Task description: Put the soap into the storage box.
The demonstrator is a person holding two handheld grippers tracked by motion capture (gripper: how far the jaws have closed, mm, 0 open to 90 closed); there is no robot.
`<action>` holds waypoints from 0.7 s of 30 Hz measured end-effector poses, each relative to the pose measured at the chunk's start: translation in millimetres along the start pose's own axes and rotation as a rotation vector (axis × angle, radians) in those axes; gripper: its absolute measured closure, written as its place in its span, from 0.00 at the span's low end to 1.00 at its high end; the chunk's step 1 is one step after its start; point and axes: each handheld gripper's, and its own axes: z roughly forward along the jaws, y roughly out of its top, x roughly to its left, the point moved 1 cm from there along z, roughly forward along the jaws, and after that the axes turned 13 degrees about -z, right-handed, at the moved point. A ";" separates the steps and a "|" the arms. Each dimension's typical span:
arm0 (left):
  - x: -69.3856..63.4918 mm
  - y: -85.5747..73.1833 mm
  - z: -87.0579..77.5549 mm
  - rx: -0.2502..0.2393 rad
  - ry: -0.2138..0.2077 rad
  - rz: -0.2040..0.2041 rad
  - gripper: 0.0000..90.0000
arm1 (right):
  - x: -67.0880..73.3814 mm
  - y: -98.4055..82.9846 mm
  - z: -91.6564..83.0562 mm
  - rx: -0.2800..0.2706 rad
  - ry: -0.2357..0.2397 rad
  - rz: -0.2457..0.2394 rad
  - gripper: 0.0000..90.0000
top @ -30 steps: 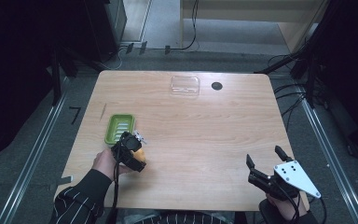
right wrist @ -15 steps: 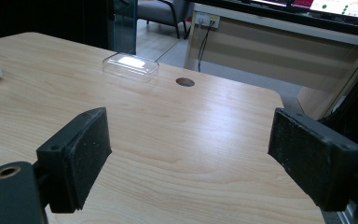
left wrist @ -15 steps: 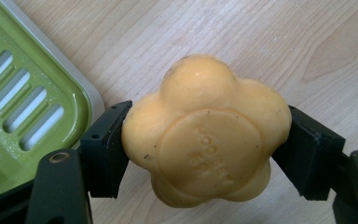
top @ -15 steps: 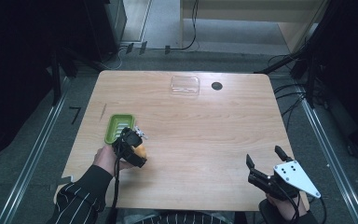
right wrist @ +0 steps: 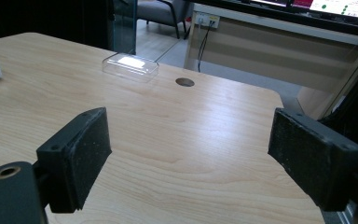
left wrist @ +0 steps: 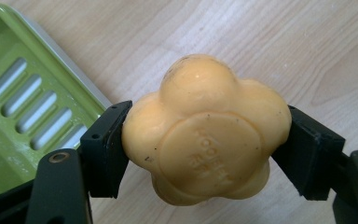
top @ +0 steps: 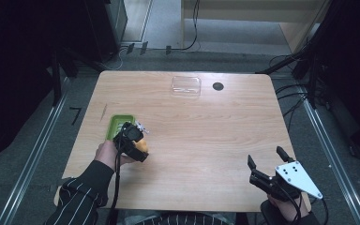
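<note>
Pale wooden bench (top: 206,136) under dim light: the left gripper (left wrist: 200,154) pinches an orange flower-shaped soap (left wrist: 203,133) near the left edge, just beside a green soap dish (left wrist: 14,102). The right gripper (top: 268,165) rests, jaws spread and empty, at the near right corner.

Flower-shaped orange soap (left wrist: 205,135) beside a green soap dish (left wrist: 23,116).

You see a glossy, pale orange soap bar with rounded lobes and a raised round centre bearing faint embossed letters, flecked with small dark specks. It sits above the wooden table on the near left, just right of the slotted green soap dish, whose near edge lies beside it.
</note>
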 end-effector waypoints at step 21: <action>6.6 21.2 -8.2 -0.076 0.010 -0.021 0.29 | -0.5 -0.3 -0.3 -0.001 -0.001 0.000 0.15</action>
